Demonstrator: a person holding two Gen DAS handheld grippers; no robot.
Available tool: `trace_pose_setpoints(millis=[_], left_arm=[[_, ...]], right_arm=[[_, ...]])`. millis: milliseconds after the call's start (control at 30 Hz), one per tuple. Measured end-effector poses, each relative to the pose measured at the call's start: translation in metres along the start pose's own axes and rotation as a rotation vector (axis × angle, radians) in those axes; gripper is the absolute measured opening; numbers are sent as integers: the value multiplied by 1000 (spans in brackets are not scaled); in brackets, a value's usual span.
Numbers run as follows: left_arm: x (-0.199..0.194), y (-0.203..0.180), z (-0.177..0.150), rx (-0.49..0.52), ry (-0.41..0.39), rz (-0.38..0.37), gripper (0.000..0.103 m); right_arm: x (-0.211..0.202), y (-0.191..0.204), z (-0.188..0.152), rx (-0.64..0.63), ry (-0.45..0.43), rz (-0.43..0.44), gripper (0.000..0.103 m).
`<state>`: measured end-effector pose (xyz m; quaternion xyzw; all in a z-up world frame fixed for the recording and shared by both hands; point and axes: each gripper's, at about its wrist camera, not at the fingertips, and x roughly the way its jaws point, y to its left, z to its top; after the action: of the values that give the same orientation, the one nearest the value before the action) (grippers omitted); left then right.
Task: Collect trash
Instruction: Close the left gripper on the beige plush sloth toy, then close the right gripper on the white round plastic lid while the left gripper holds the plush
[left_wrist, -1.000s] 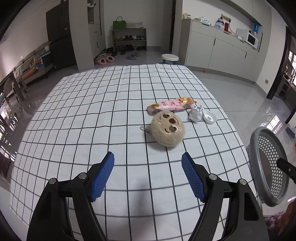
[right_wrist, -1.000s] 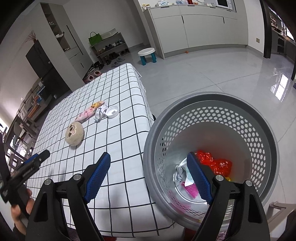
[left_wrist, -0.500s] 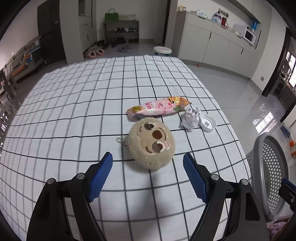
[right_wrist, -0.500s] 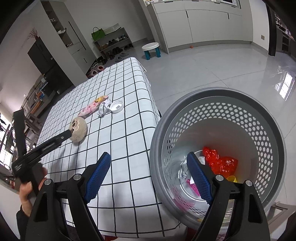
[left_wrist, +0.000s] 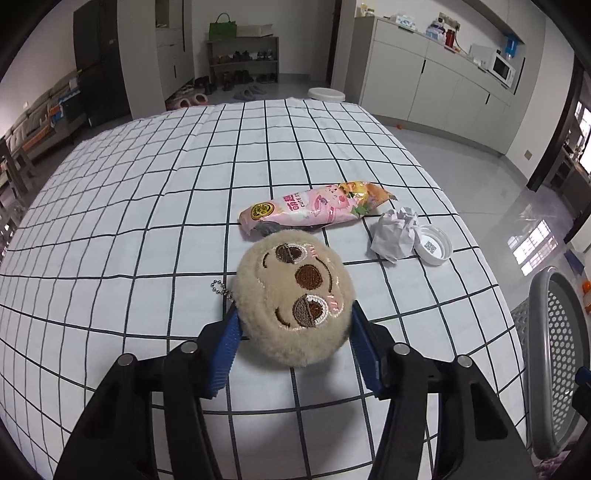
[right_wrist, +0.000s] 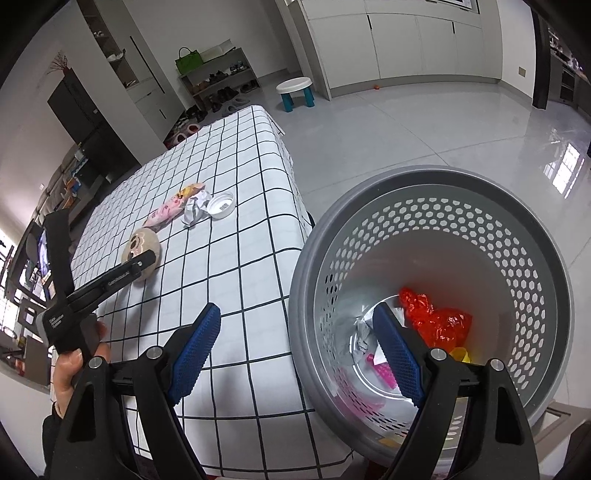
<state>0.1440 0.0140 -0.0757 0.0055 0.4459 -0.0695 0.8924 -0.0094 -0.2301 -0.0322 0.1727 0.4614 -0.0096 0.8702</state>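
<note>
A round beige plush toy (left_wrist: 295, 288) with a bead chain lies on the checked tablecloth (left_wrist: 147, 221). My left gripper (left_wrist: 295, 314) straddles it, jaws closing, blue pads touching its two sides. Behind it lie a pink snack wrapper (left_wrist: 314, 208), a crumpled white paper (left_wrist: 393, 232) and a white lid (left_wrist: 434, 243). The right wrist view shows the left gripper (right_wrist: 147, 258) at the plush toy (right_wrist: 142, 247), held by a hand. My right gripper (right_wrist: 295, 312) is open and holds nothing, above the grey basket (right_wrist: 480, 229) beside the table.
The perforated basket holds a red plastic bag (right_wrist: 436, 317), pink scraps and white paper. It stands on the floor off the table's right edge (left_wrist: 554, 332). A small white stool (right_wrist: 295, 88), cabinets and a shoe shelf stand farther off.
The left gripper moved forward and down over the table to the plush toy, and its jaws narrowed onto the toy's sides. The right gripper stayed over the basket.
</note>
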Motion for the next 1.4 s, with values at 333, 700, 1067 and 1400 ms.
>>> trace_pose_setpoints(millis=[333, 700, 1067, 1400], left_arm=[[-30, 6, -2, 10, -51, 2, 54], [-53, 19, 5, -5, -100, 1, 54], [-50, 25, 6, -19, -89, -12, 54], [-45, 26, 6, -27, -77, -15, 54]], right_arm=[[17, 24, 15, -86, -17, -31, 81], [92, 89, 63, -297, 71, -64, 81], [150, 100, 102, -327, 125, -83, 81], [165, 108, 106, -366, 111, -119, 80]])
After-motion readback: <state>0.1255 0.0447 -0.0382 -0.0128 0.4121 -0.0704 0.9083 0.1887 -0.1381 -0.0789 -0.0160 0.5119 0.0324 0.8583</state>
